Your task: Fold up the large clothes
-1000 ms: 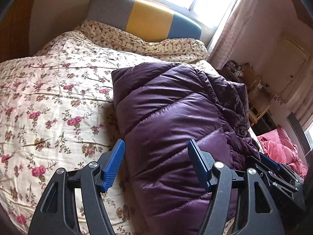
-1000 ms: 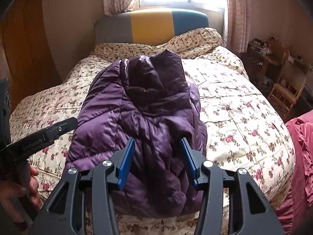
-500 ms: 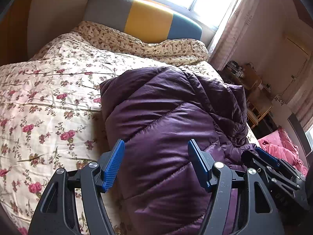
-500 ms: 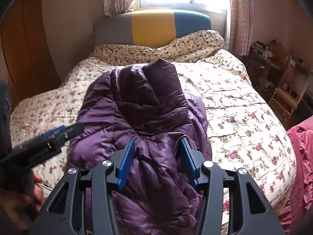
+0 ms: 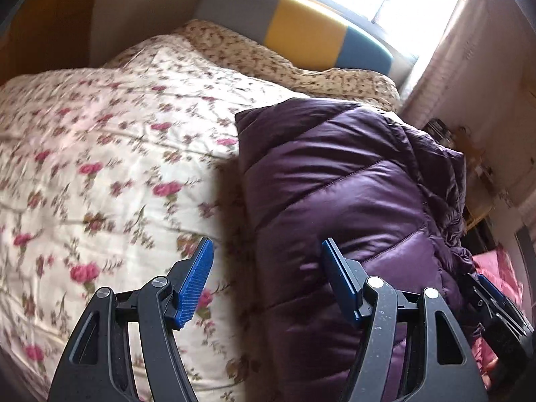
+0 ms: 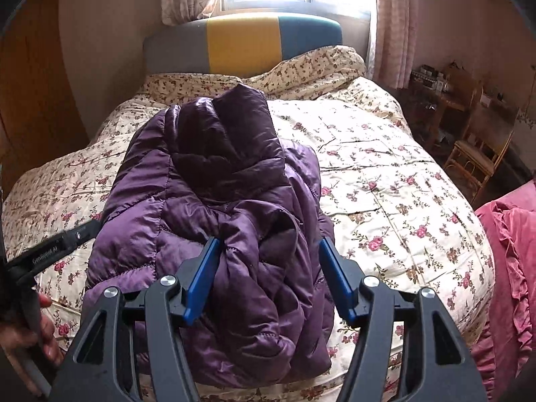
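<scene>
Jacket (image 6: pixel 214 207) lies lengthwise toward far headboard on bed (image 6: pixel 385 181); right tongs (image 6: pixel 268 278) nearer, opening over its near bunched end; left tongs (image 5: pixel 264 278) spread, empty.

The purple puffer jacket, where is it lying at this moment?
The purple puffer jacket lies bundled on the floral bedspread, at the centre of the right wrist view and toward the foot of the bed, well short of the yellow-panelled headboard.
</scene>
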Demonstrator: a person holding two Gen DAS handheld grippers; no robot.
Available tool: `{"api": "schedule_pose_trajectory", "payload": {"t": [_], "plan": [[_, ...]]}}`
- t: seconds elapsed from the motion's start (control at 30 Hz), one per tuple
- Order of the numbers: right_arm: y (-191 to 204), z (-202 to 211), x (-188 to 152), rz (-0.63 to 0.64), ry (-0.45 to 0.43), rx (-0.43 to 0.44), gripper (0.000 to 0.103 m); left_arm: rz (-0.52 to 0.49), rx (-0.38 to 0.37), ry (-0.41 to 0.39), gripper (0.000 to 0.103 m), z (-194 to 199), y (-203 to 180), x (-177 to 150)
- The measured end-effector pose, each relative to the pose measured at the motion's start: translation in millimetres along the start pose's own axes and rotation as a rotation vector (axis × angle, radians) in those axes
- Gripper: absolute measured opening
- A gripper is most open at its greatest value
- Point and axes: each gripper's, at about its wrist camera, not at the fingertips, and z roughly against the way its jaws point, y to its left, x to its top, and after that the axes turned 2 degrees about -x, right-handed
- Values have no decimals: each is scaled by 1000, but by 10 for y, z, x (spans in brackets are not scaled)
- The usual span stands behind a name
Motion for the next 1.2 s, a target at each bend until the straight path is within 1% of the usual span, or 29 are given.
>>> {"api": "schedule_pose_trajectory", "payload": {"t": [0.07, 0.23, 0.3, 0.4, 0.5, 0.7, 0.87, 1.1, 1.2], "plan": [[9, 52, 15, -1, -14, -5, 61, 9, 11, -4, 66, 28, 18, -28], [69, 232, 79, 21, -75, -9, 61, 27, 12, -24, 66, 113, -27, -52], [104, 246, 112, 27, -83, 0, 61, 34, 16, -32, 66, 154, -68, -52], [174, 230, 168, 45, -91, 11, 61, 45, 11, -37, 66, 177, -106, -36], [226, 175, 216, 63, -89, 21, 61, 36, 14, -53, 66, 197, -149, -12], [283, 59, 306, 75, -87, 36, 61, 32, 11, -57, 66, 155, -214, 23], [263, 11, 364, 78, -91, 39, 61, -30, 5, -75, 66, 148, -341, 42], [212, -119, 361, 78, -64, 36, 61, -87, -4, -57, 66, 21, -450, 57], [190, -183, 365, 73, -50, 36, 61, -127, -6, -58, 66, -21, -496, 70]]}}
